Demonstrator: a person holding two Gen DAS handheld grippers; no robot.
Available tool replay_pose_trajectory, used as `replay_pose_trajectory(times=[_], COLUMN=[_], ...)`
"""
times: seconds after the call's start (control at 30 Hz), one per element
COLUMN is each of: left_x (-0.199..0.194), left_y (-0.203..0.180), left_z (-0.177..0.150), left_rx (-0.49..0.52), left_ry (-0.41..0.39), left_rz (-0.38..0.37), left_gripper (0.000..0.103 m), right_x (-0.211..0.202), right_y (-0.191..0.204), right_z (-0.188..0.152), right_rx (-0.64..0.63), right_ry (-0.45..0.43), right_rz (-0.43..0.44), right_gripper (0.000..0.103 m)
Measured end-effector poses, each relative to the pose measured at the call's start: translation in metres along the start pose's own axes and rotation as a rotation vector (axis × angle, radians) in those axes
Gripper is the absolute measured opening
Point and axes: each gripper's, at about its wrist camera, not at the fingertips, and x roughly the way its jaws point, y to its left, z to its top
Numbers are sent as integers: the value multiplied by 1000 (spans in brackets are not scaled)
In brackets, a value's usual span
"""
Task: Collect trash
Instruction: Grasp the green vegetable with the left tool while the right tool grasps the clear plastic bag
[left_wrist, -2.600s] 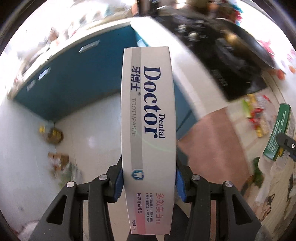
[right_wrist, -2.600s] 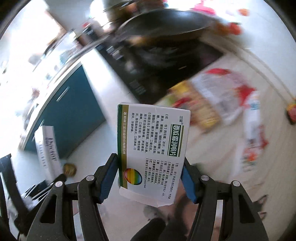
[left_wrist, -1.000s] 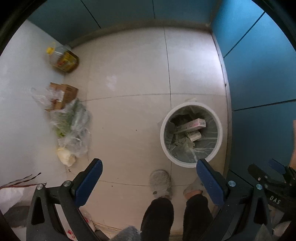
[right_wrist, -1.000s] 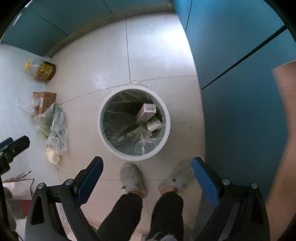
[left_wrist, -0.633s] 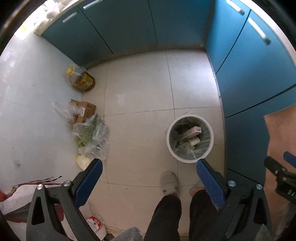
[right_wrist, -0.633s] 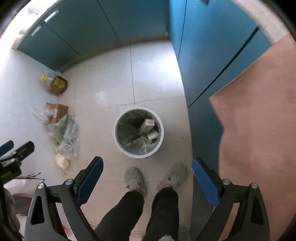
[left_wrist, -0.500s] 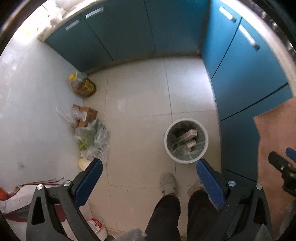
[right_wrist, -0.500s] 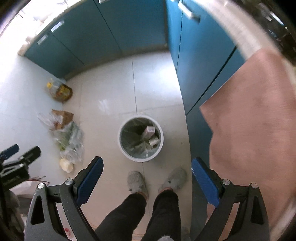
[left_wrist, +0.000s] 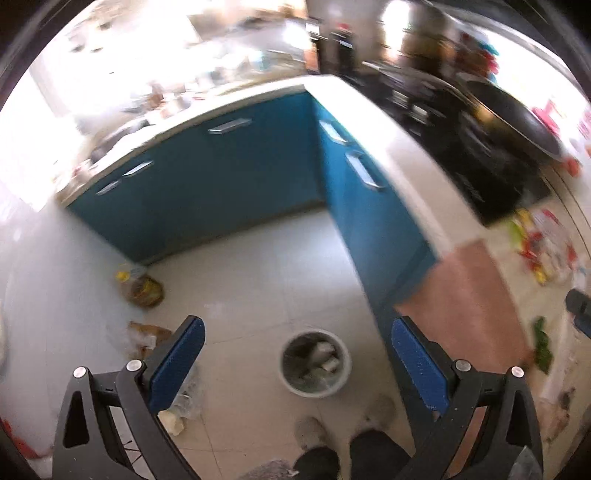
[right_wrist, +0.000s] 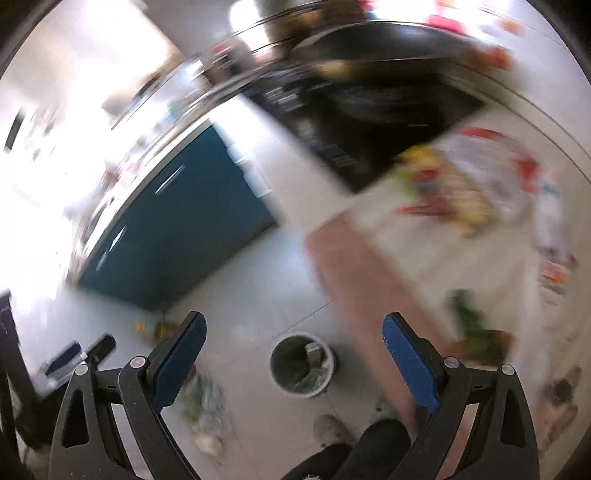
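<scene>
A white round bin (left_wrist: 316, 363) lined with plastic stands on the tiled floor below, with boxes lying inside it; it also shows in the right wrist view as the bin (right_wrist: 302, 365). My left gripper (left_wrist: 295, 354) is open and empty, high above the bin. My right gripper (right_wrist: 293, 349) is open too, holding nothing. Colourful wrappers (right_wrist: 461, 192) and green scraps (right_wrist: 476, 332) lie blurred on the worktop at the right. In the left wrist view the wrappers (left_wrist: 539, 251) lie on the counter at the right.
Blue cabinets (left_wrist: 229, 184) run around the corner. A dark wok (left_wrist: 509, 114) sits on a black hob (right_wrist: 369, 122). A pinkish board (left_wrist: 469, 299) lies on the counter. An oil bottle (left_wrist: 142, 288) and bags (left_wrist: 147, 338) rest on the floor at left. The person's slippers (left_wrist: 314, 430) stand by the bin.
Both grippers released their boxes, which now lie in the bin. Since then both have risen and tilted up, so the counter, hob and wrappers have come into view.
</scene>
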Motion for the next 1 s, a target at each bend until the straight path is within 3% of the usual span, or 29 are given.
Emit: replay_pose_trajectory(times=[0.17, 0.23, 0.27, 0.3, 0.37, 0.47, 0.5, 0.53, 0.6, 0.67, 0.8, 0.9, 0.93, 1.0], left_x=[23, 40, 50, 59, 81, 100, 104, 106, 101, 98, 86, 85, 85, 86], left_y=[-139, -195, -222, -246, -287, -320, -324, -327, -331, -333, -334, -326, -324, -318], left_z=[14, 10, 5, -3, -15, -25, -25, -25, -25, -24, -21, -17, -15, -14], left_rx=[145, 206, 228, 244, 248, 234, 231, 237, 262, 329, 521, 550, 549, 539], left_ry=[180, 285, 349, 405, 528, 601, 604, 598, 572, 527, 359, 308, 300, 292], left_rz=[-238, -326, -371, -395, -460, -462, -455, -438, -404, -377, -219, -165, -156, -146], left_gripper=[103, 102, 99, 87, 79, 67, 61, 39, 25, 24, 23, 23, 23, 23], right_x=[-35, -50, -58, -62, -66, -74, -74, -71, -62, -49, -6, 25, 35, 50], right_y=[-126, -175, -203, -220, -252, -285, -290, -295, -298, -296, -286, -273, -269, -262], right_z=[10, 4, -3, -5, -13, -21, -21, -21, -18, -11, 13, 26, 29, 32], right_rx=[244, 343, 398, 426, 484, 536, 543, 547, 544, 534, 467, 398, 373, 332], right_ry=[-23, -34, -37, -32, -40, -50, -48, -42, -31, -20, 39, 88, 107, 115], right_rz=[-132, -165, -190, -204, -205, -197, -188, -177, -164, -145, -144, -180, -198, -251], right_gripper=[97, 89, 78, 70, 68, 68, 68, 68, 68, 68, 68, 68, 64, 0])
